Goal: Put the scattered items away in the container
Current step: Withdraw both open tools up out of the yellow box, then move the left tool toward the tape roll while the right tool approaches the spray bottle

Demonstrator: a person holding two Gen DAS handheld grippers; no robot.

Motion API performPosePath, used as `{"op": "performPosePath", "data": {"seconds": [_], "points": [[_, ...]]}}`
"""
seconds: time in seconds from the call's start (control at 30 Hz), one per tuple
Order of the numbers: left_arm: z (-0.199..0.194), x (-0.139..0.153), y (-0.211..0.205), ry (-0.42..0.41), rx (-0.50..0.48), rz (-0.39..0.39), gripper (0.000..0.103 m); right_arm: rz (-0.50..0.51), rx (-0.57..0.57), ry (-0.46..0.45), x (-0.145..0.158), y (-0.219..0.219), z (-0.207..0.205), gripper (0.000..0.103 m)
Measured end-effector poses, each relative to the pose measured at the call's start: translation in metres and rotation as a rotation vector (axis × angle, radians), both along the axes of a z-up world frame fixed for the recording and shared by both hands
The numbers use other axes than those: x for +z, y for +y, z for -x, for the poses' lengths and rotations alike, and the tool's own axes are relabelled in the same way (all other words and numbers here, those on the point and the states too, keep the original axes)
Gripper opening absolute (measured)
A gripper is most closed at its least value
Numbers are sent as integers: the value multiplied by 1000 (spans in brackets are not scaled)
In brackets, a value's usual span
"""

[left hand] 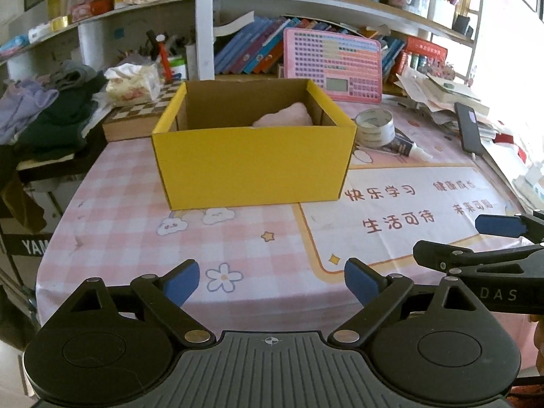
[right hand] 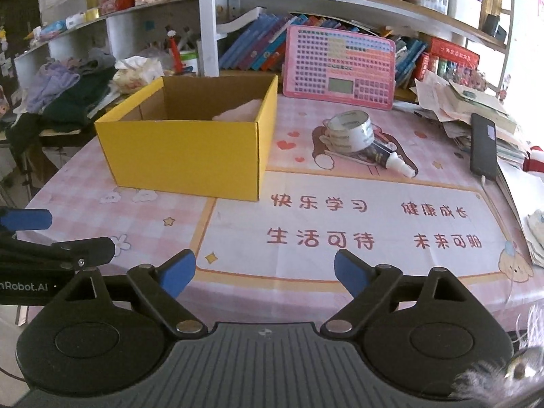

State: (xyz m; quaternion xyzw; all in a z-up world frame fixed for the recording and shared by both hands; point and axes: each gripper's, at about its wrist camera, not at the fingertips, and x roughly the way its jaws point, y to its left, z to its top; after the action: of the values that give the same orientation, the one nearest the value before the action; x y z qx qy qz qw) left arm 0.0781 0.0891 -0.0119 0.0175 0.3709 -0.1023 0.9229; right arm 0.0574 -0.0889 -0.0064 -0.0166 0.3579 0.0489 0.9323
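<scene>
My left fingers and right fingers gape empty over the desk's bare near edge, yellow box toward its far-left corner, glue tube's nozzle pointing near-right beside the tape rolls.

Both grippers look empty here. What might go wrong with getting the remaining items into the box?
The glue tube lies tucked against the tape roll, so gripping one may knock the other. The yellow box looks light and could slide if bumped. The open left gripper and right gripper sit close together and might collide.
</scene>
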Motion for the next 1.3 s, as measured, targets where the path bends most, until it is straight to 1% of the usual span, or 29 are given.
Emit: {"op": "performPosePath", "data": {"seconds": [0.43,0.73,1.0,1.3], "points": [[-6,-3,-18,19,-48,4,95,11,-39,8,-2,-14,3,90],[-17,-5,-42,38,-92,8,95,17,-82,18,-4,-37,-2,91],[-36,-9,-70,45,-117,1,95,9,-101,33,-9,-64,-21,91],[-60,-15,-109,59,-142,13,95,28,-104,44,-13,-100,-52,91]]}}
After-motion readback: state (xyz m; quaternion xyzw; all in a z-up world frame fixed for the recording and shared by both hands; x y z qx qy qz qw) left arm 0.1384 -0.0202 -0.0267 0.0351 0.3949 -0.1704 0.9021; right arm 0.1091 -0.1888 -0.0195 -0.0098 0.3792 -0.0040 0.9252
